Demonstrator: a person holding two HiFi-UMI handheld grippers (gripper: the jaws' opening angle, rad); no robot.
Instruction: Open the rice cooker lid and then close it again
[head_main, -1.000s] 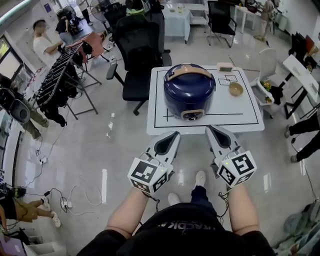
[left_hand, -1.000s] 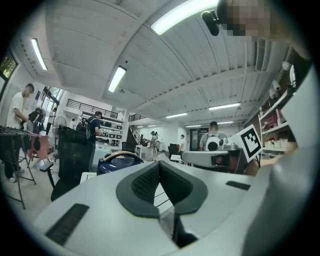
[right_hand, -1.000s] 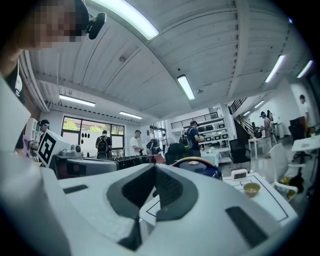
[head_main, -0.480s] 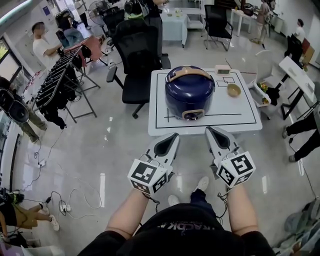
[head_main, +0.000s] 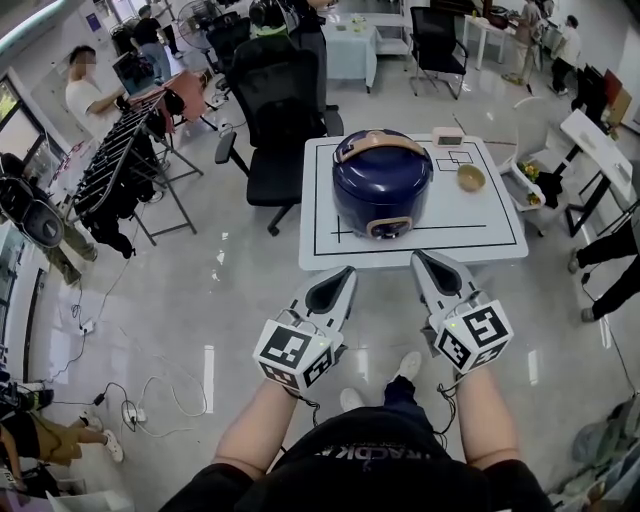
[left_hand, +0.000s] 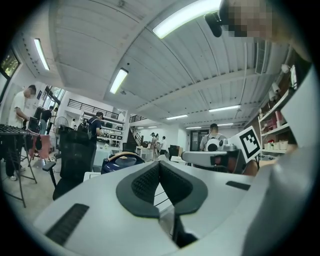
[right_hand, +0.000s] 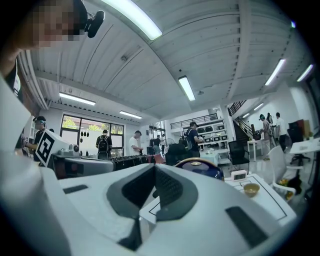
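Observation:
A dark blue rice cooker (head_main: 382, 193) with a tan handle stands with its lid down on a white table (head_main: 480, 235). It also peeks over the jaws as the cooker (left_hand: 121, 162) in the left gripper view and the cooker (right_hand: 200, 167) in the right gripper view. My left gripper (head_main: 346, 270) is shut and empty, held short of the table's near edge. My right gripper (head_main: 419, 258) is shut and empty too, just in front of that edge. Neither touches the cooker.
On the table sit a small yellow bowl (head_main: 471, 178) and a little white clock (head_main: 448, 136). A black office chair (head_main: 272, 120) stands behind the table's left side. A dark rack (head_main: 120, 160) is at the left. People stand around the room's edges.
The table and cooker have drifted slightly right in the head view. Both grippers hold the same pose, shut.

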